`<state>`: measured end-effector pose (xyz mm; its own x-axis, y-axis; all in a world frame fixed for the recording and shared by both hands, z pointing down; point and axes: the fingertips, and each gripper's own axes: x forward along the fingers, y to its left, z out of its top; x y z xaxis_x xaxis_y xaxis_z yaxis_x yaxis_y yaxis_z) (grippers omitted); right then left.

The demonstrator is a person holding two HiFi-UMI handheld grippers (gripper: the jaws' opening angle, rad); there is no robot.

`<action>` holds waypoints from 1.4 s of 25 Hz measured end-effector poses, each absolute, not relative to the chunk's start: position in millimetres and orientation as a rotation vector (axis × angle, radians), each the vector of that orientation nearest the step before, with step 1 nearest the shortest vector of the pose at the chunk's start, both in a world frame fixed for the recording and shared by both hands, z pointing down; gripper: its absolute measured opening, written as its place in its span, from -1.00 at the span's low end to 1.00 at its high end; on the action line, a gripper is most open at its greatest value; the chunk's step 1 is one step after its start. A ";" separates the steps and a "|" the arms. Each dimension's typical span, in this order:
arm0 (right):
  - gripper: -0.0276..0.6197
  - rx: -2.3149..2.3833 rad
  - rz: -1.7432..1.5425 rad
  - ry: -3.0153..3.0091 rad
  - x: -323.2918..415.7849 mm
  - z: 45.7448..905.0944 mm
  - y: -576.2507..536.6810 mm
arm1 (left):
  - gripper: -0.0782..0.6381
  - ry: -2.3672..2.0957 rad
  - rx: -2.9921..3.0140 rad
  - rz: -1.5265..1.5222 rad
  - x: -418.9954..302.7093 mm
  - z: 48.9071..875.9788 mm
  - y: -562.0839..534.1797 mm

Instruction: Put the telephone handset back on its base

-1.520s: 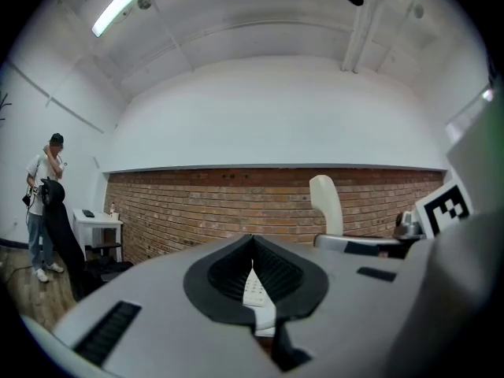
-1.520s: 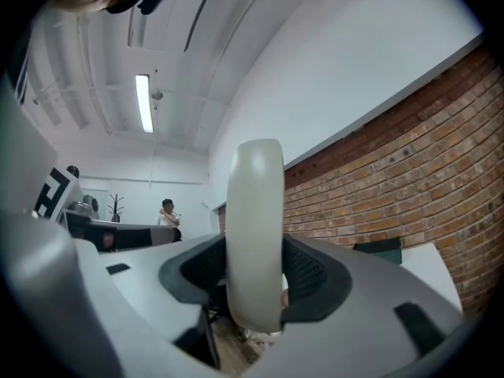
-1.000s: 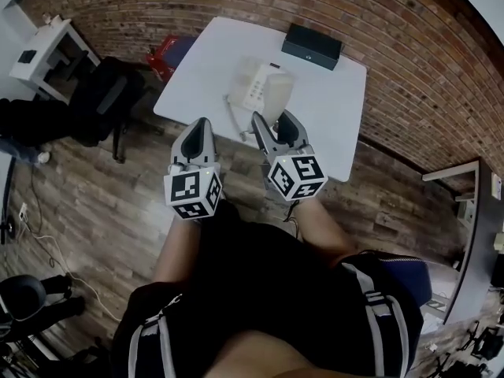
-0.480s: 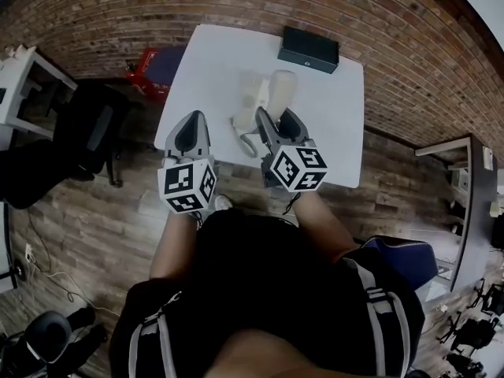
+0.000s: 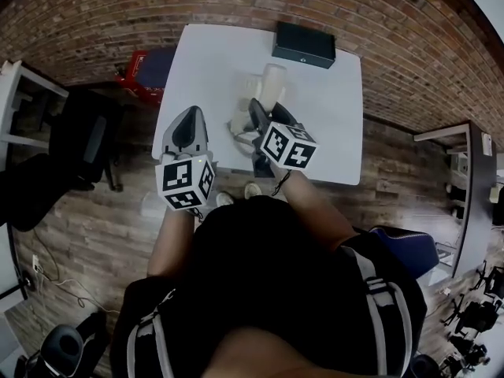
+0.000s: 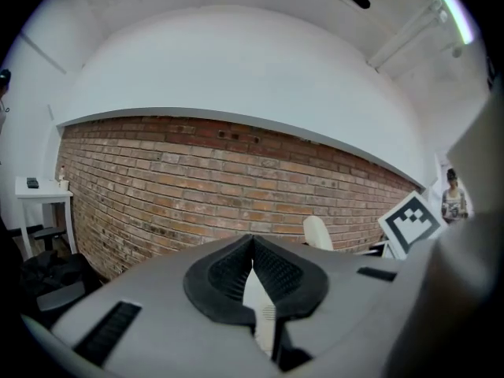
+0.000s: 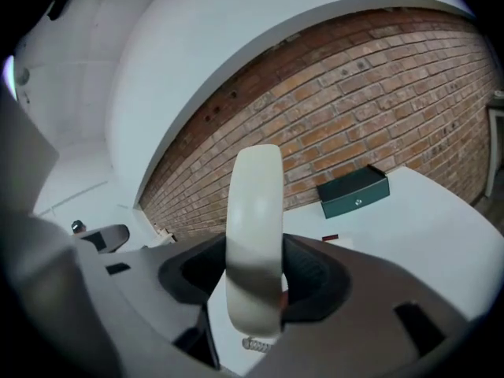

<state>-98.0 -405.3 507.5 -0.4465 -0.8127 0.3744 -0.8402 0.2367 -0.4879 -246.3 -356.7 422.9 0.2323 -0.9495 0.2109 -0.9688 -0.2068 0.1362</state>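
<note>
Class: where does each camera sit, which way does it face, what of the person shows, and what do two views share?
Head view: on the head, steeply down at table; torso, arms, left gripper, right gripper.
Left gripper view: along its shut jaws, toward brick wall.
Right gripper view: along jaws clamping handset, toward brick wall.
Shared: dark box, head and right gripper views.

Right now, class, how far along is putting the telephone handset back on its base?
Done: the right gripper grips the handset. In hand: it holds it above the table, by the base. To do: setting it down on the base. The left gripper is shut, empty.
</note>
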 end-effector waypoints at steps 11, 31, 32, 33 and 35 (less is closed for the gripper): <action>-0.29 1.605 1.142 -2.059 -97.1 577.5 -434.6 | -0.77 -1.827 2.260 0.144 -243.4 423.0 -377.1; -0.29 1.590 1.242 -1.734 -124.6 673.9 -467.4 | -0.77 -1.911 2.143 0.179 -285.5 436.3 -365.9; -0.29 1.587 1.241 -1.721 -124.9 676.4 -467.4 | -0.77 -1.916 2.137 0.179 -286.5 437.1 -365.4; -0.29 1.584 1.237 -1.712 -125.2 678.6 -467.2 | -0.77 -1.919 2.131 0.179 -287.0 437.9 -364.7; -0.29 1.577 1.228 -1.702 -125.2 682.8 -466.7 | -0.77 -1.924 2.125 0.180 -287.4 439.1 -362.9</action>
<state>-125.2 -466.7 682.8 -0.1951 -0.4976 0.8452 -0.9590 -0.0839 -0.2707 -287.4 -362.9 439.1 0.1113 -0.9567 0.2690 -0.9900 -0.0830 0.1145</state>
